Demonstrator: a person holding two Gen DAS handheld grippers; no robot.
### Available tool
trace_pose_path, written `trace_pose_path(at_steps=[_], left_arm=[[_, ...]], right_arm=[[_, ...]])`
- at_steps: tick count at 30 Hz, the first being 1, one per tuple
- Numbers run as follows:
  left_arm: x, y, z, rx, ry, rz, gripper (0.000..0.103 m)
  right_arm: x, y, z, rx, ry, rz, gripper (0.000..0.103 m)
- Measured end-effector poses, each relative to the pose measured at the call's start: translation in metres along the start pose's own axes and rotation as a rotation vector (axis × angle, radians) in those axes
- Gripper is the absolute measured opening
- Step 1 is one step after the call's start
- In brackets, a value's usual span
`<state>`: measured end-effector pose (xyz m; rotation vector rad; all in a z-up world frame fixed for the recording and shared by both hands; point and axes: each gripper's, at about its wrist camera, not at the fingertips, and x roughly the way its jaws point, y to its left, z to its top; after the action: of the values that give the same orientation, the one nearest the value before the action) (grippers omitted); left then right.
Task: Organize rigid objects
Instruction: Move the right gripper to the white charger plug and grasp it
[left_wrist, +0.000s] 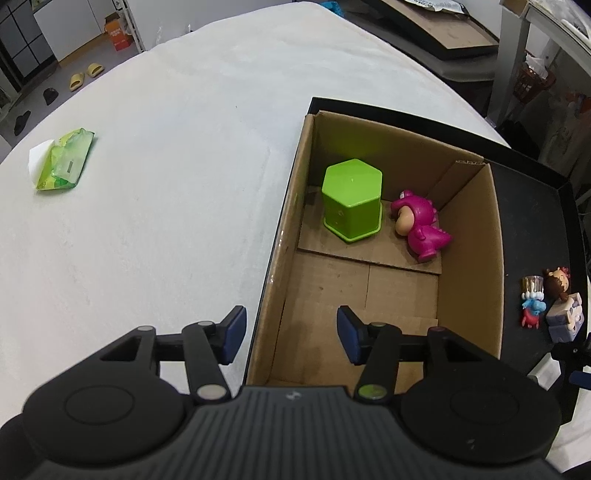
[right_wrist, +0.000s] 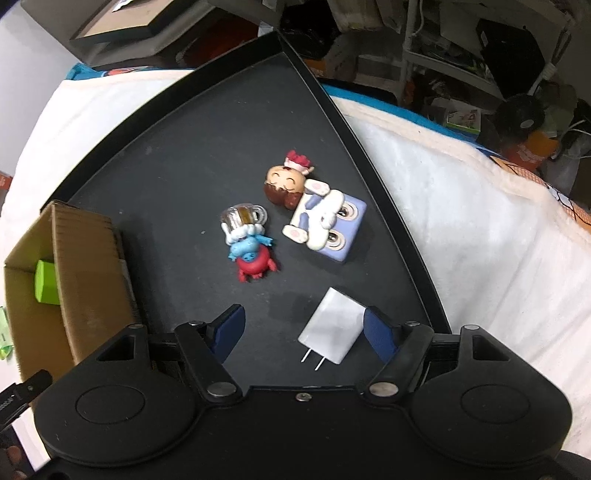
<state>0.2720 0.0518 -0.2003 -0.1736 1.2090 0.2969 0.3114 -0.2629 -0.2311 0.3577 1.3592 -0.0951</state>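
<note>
A cardboard box (left_wrist: 469, 236) stands on a black tray (left_wrist: 532, 206). Inside it are a green hexagonal container (left_wrist: 351, 199) and a pink dinosaur figure (left_wrist: 421, 225) lying on its side. My left gripper (left_wrist: 291, 336) is open and empty above the box's near left wall. In the right wrist view, my right gripper (right_wrist: 304, 332) is open over the tray (right_wrist: 184, 147), with a white plug charger (right_wrist: 332, 336) between its fingers, close to the right pad. Ahead lie a blue and red crab figure (right_wrist: 247, 243) and a doll on a lilac block (right_wrist: 314, 210).
A green wet-wipe packet (left_wrist: 62, 158) lies on the white cloth (left_wrist: 166, 166) far left. The box (right_wrist: 66, 266) also shows at the left of the right wrist view. The small figures also show in the left wrist view (left_wrist: 550, 299) on the tray's right. Room clutter lies beyond the table.
</note>
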Motion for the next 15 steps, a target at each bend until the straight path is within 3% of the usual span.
trace_pose_path(at_steps=[8,11,15], left_arm=[[0.009,-0.014,0.001,0.048,0.026,0.031,0.055],[0.011,-0.018,0.0,0.059,0.028,0.052,0.057],[0.012,-0.021,0.001,0.063,0.033,0.069,0.058]], right_arm=[[0.022,-0.018,-0.004,0.07,0.003,-0.015,0.065],[0.03,-0.026,-0.003,0.099,0.012,-0.006,0.053],[0.04,-0.028,-0.002,0.1,0.026,0.0,0.045]])
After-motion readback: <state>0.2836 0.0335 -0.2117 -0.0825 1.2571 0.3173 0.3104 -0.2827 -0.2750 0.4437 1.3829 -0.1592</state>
